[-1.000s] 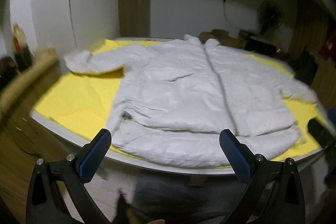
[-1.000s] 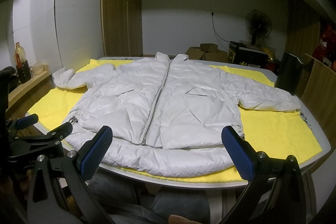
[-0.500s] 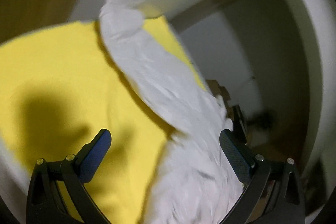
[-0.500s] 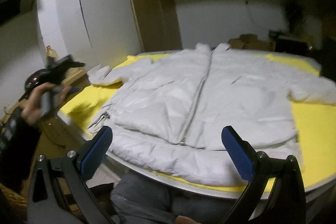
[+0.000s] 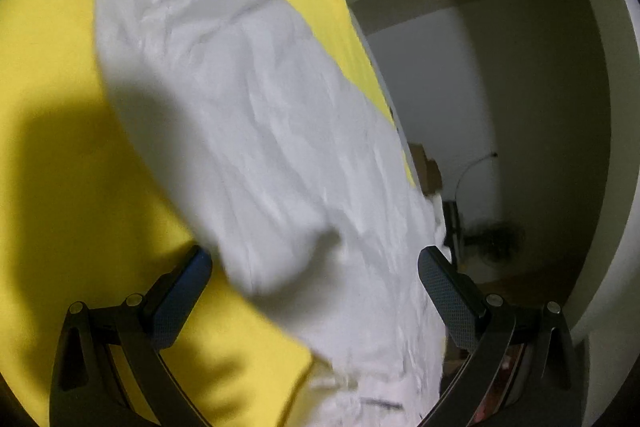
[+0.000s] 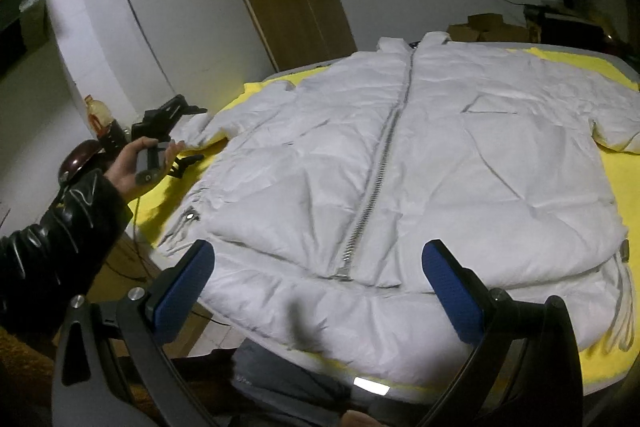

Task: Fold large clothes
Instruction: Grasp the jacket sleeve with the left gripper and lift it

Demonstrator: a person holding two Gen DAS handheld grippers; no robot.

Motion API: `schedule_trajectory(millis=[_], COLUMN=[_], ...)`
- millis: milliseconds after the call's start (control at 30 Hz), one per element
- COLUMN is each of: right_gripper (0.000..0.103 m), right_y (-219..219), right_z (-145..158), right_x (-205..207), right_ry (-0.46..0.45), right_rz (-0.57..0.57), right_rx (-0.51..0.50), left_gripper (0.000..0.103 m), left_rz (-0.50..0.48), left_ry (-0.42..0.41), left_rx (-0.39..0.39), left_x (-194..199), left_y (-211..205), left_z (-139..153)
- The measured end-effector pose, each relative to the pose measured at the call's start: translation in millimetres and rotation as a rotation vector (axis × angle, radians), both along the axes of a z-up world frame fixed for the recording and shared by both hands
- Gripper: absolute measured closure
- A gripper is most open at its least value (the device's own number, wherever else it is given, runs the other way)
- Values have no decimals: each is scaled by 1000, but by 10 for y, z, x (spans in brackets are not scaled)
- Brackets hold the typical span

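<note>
Left gripper [image 5: 316, 287] open over one white jacket's [image 6: 420, 163] sleeve [image 5: 240, 99].

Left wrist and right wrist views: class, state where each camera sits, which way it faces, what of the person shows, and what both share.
Left wrist view: on the left tool, close above the jacket sleeve and yellow cloth; only open fingers show.
Right wrist view: on the right tool, at the table's near edge facing the white jacket; shows the left hand, black sleeve.
Shared: jacket, cloth.
</note>
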State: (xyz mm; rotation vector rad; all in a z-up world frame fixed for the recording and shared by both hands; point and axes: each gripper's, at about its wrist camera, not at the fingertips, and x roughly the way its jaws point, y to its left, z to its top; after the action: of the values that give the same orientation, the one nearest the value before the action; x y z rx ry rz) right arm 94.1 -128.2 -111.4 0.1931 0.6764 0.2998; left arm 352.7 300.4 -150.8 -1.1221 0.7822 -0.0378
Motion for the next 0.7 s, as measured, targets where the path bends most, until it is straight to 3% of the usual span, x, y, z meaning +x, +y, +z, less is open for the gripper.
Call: schedule_trajectory(millis=[233,433,533,567,633,667,700], right_gripper=[0,0,0,0,0,0,0], right_y=[-115,-171,-179,-177,-168,-169,-168], right_z=[-38,-60,-78,-82,-89,-85,-85], right_x=[73,97,113,120,119,117,115], right_ry=[20,30,38,40,42,42,42], right_rz=[-26,-44,-48,-48,-48,-48,-47], right_rx=[17,21,24,25,22,22,22], left_gripper=[1,3,17,26,52,83,93], left_rz=[121,164,176,172,160,166,182], left_ry=[7,-6,6,15,34,44,54], left_rx=[69,93,118,137,178,204,228], left_x=[156,204,229,254,299,298,263], left_y=[455,749,809,824,848,860,918], left_z=[12,34,4,7,8,10,13])
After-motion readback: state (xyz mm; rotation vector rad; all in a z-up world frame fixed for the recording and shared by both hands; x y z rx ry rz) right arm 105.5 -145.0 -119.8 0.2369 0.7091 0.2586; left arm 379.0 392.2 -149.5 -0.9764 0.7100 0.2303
